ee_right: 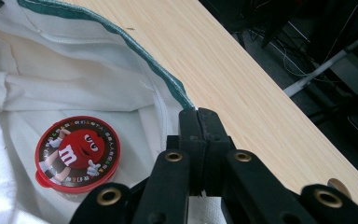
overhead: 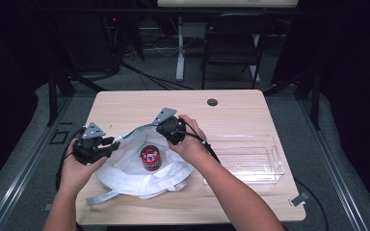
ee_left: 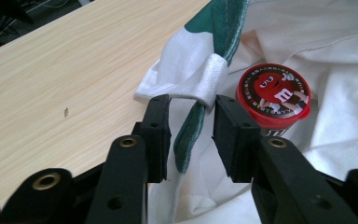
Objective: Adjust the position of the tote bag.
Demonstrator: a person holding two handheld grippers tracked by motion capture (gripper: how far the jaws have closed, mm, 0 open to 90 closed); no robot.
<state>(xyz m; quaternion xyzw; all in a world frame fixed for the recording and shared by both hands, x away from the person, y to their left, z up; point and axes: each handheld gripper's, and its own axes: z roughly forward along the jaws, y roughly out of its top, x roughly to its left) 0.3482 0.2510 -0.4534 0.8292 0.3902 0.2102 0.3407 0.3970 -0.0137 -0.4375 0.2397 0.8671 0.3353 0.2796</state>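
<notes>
The red lid (ee_left: 273, 94) of the candy jar (overhead: 151, 158) carries the one marking that can be read: a white lowercase "m" printed on the cartoon red candy character at its middle. In the right gripper view the same "m" (ee_right: 68, 155) shows on the character's body. A ring of small coloured print runs around the lid's edge, too fine to read. A strip of white lettering on the jar's dark side is also illegible.

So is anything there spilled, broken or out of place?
Nothing spilled or damaged. The one oddity: the red-lidded candy jar stands upright inside the crumpled white cloth bag with green trim, while the clear plastic tray beside it sits empty on the wooden table.
</notes>
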